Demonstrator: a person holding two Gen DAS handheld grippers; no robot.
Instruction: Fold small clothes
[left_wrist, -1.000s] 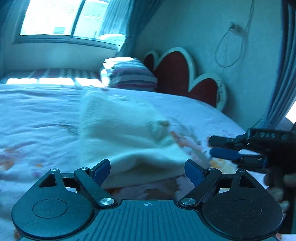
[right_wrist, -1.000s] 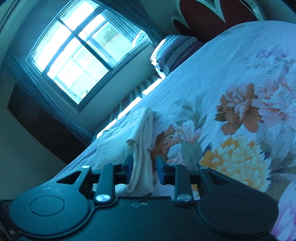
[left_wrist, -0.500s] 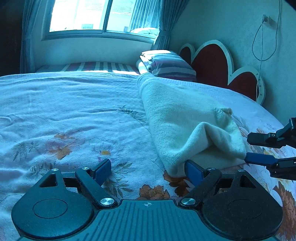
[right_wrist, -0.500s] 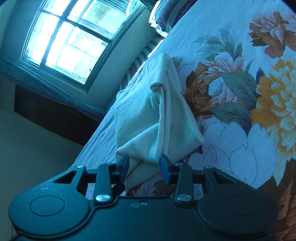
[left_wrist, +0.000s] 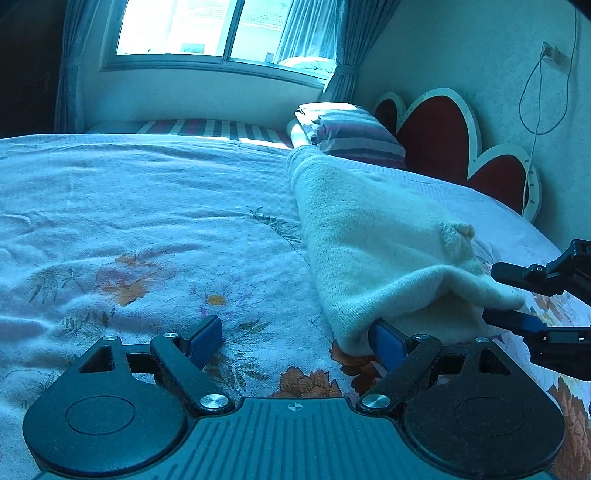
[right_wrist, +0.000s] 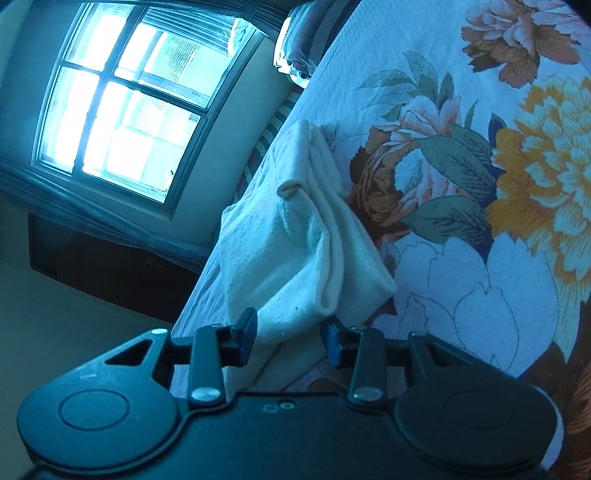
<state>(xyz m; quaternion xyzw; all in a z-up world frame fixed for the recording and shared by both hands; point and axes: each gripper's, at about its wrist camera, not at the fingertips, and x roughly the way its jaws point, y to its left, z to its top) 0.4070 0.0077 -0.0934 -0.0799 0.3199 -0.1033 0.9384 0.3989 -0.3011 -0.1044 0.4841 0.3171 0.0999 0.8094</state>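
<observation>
A cream knitted garment (left_wrist: 373, 240) lies folded lengthwise on the floral bedspread (left_wrist: 129, 229), stretching away toward the pillows. My left gripper (left_wrist: 295, 341) is open, low over the bed; its right finger sits under the garment's near corner. My right gripper (right_wrist: 288, 334) is open with the garment's near end (right_wrist: 295, 258) between its fingers, pads apart from the cloth. The right gripper also shows at the right edge of the left wrist view (left_wrist: 517, 299), straddling the garment's near right corner.
Striped pillows (left_wrist: 351, 136) and a red heart-shaped headboard (left_wrist: 443, 136) stand at the bed's far end. A window (left_wrist: 221, 29) with curtains is behind. A cable (left_wrist: 543, 92) hangs on the right wall. The bed's left edge drops off in the right wrist view (right_wrist: 199, 288).
The garment has come down from being lifted and now lies on the bed. My right gripper has opened wider around its end. The left gripper has shifted left of the garment.
</observation>
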